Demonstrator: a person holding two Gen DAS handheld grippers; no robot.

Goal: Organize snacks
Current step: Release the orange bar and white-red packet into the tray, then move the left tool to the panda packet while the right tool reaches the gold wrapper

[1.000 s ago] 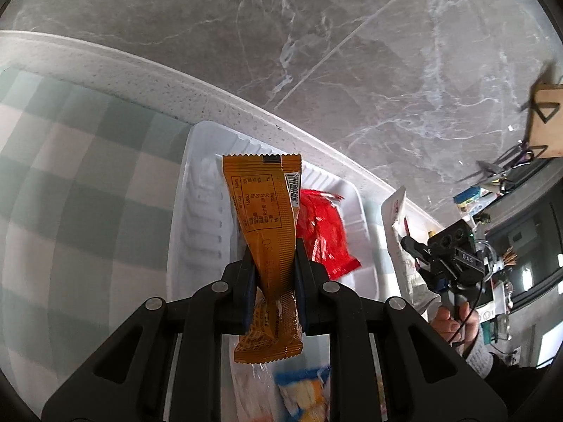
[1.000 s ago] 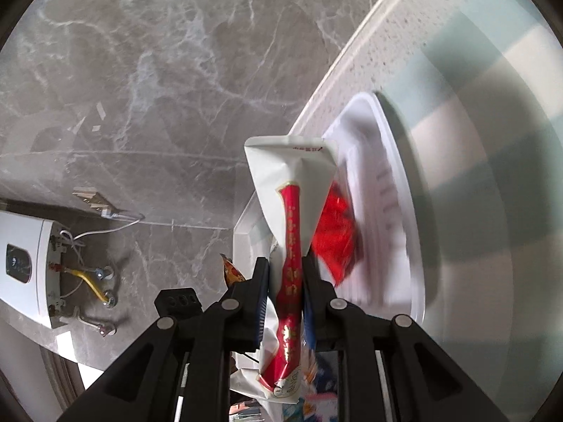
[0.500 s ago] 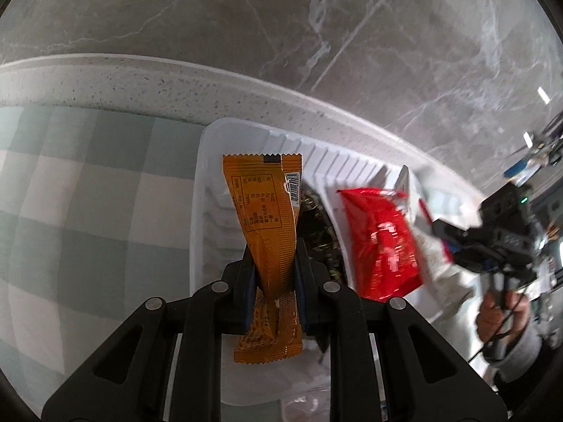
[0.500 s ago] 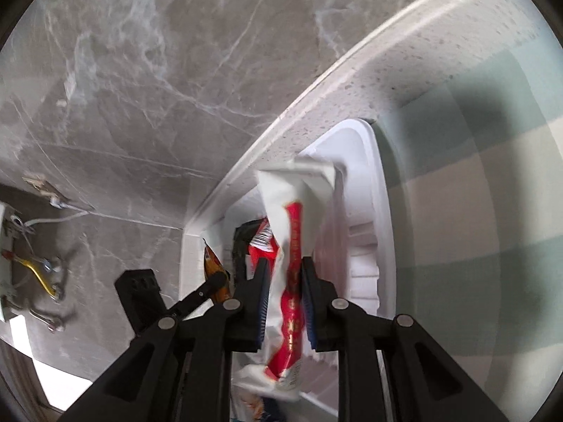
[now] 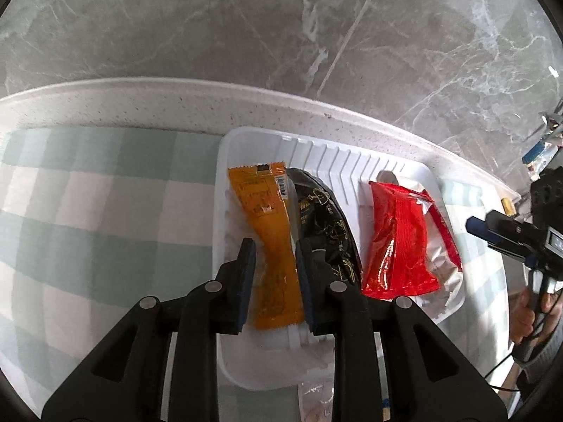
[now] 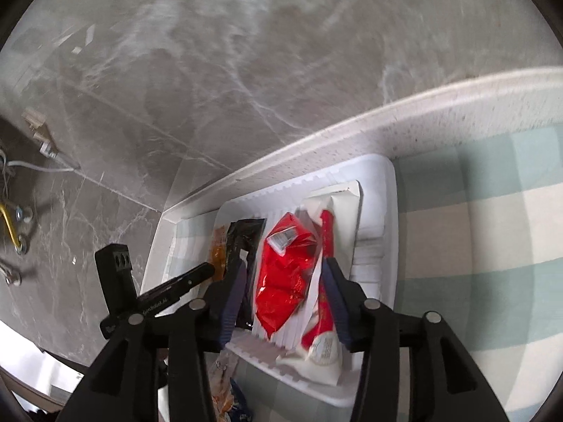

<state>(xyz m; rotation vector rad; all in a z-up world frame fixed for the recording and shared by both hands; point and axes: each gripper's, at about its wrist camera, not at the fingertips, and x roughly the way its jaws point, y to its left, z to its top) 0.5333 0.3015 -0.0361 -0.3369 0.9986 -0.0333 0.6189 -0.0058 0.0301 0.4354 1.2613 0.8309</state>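
1. The left gripper (image 5: 274, 277) is closest to us in the left wrist view. Its jaws are opening. The gap between them is narrow.
2. The orange snack pack (image 5: 271, 246) lies between those jaws. It rests flat in the white tray (image 5: 225, 161), along the tray's left edge. One pad looks just off the pack, and I cannot tell if the other pad touches it.
3. A black snack pack (image 5: 325, 221) lies just beside the orange one, touching its right side.
4. A red snack pack (image 5: 397, 239) lies near the tray's right edge. It sits on top of a white and red snack pack (image 5: 443, 242).
5. The right gripper (image 6: 285, 299) is closest to us in the right wrist view. Its jaws are opening and stand fairly wide.
6. The red pack (image 6: 285, 274) and the white and red pack (image 6: 327, 320) both show between those jaws. The pads do not press on them. Both packs lie in the tray (image 6: 390, 211).
7. The tray sits on a green and white checked cloth (image 5: 88, 211), at the table's far edge (image 5: 176, 105).
8. Past the table is a grey marble floor (image 5: 246, 17).
9. At the right side of the left view, a hand (image 5: 531, 313) holds the right gripper's handle.
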